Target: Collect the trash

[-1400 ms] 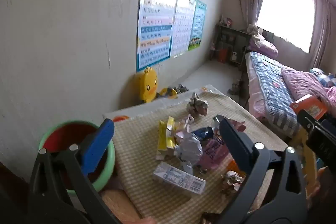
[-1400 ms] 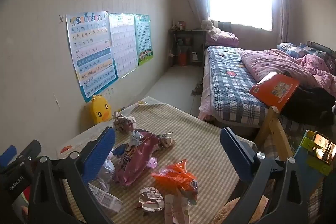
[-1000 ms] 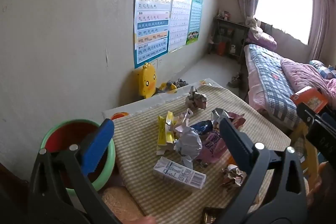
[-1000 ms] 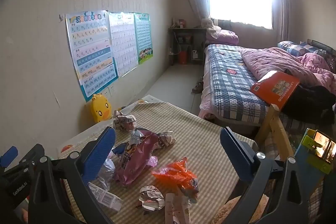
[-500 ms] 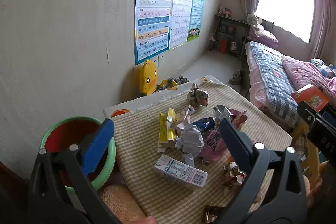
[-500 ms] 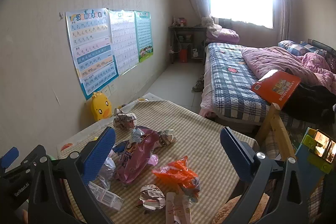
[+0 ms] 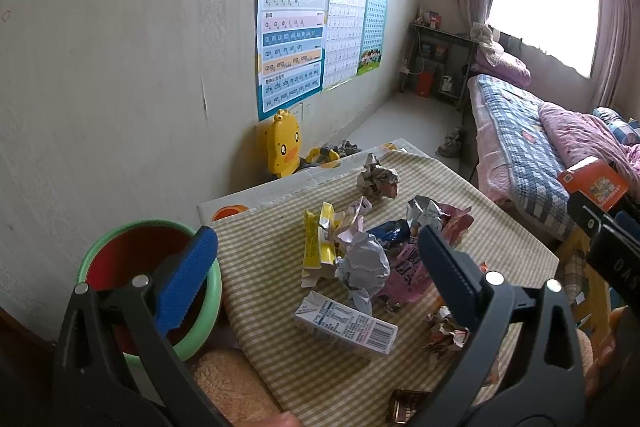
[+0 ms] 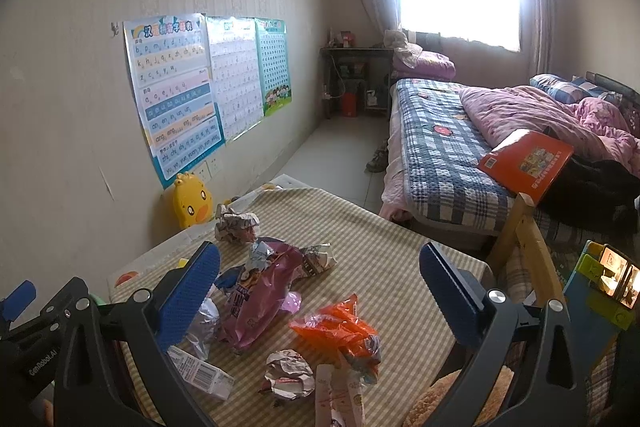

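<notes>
Both grippers are held above a table (image 7: 516, 243) covered with a checked cloth; the left gripper (image 7: 316, 267) is seen with its fingers wide apart and nothing between them; the right gripper (image 8: 320, 291) is likewise spread, empty. The trash is scattered over the cloth: a white carton (image 7: 346, 323) lies nearest the left gripper, with a silver wad (image 7: 366, 263) just beyond it and a yellow wrapper (image 7: 318, 243) beside that; a pink bag (image 8: 260, 297) is seen at the middle, an orange wrapper (image 8: 340, 327) to its right, a paper ball (image 8: 288, 373) in front, and a crumpled ball (image 8: 236, 223) towards the far edge. A green basin (image 7: 208, 303) with a red inside is placed at the table's left end, apart from the trash.
</notes>
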